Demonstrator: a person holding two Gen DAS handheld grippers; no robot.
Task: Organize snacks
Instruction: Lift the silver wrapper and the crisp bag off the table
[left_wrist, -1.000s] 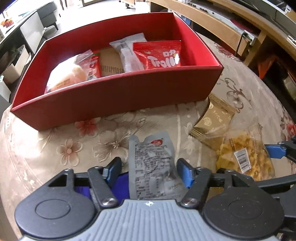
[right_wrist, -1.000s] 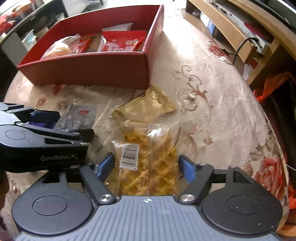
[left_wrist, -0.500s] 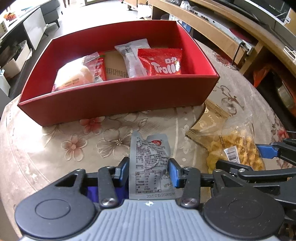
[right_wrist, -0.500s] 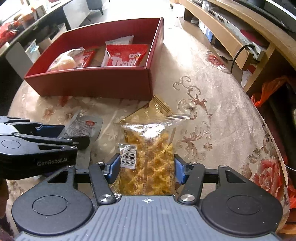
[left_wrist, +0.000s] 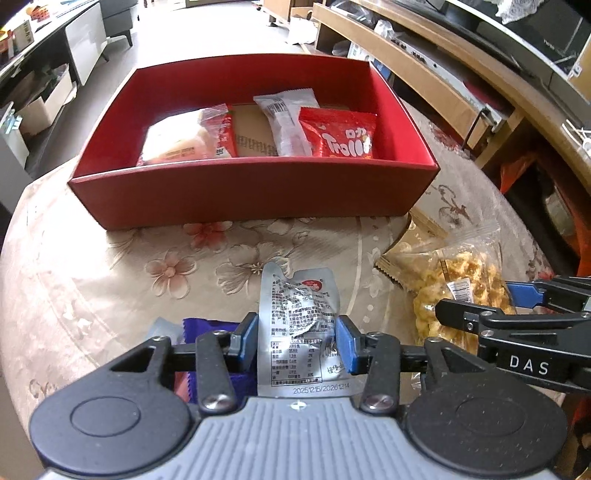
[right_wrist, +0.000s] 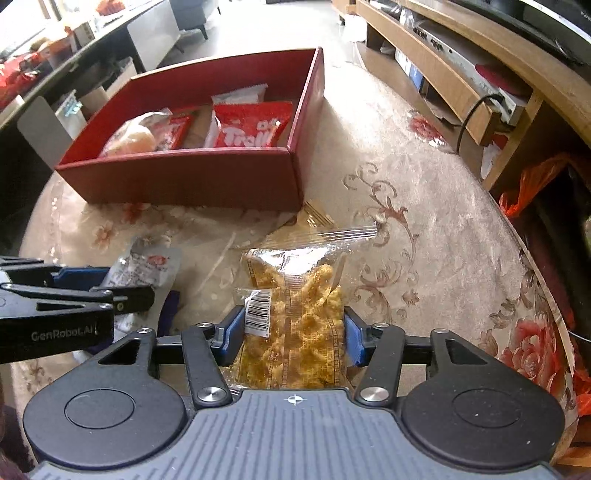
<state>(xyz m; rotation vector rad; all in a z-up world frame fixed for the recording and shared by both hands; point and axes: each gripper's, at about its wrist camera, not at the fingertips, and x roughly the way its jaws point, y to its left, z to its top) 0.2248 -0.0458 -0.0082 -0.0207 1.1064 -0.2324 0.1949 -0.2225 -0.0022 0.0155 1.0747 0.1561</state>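
Since a second ago the left gripper (left_wrist: 296, 341) has clamped onto the silver sachet (left_wrist: 297, 321) above the bench (left_wrist: 92, 288), while the right gripper (right_wrist: 291, 338) is closing on the yellow crisps bag (right_wrist: 295, 314) (both bound, likely, for the red box (left_wrist: 255, 192)).

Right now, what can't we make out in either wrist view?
- Purple packet, left wrist view: mostly hidden under the left claw and the silver pouch it grips.
- Gold packet, right wrist view: largely covered by the yellow snack bag, between the right claw's closing fingers.
- Brown carton in the red box: print too small, overlapped by packets.
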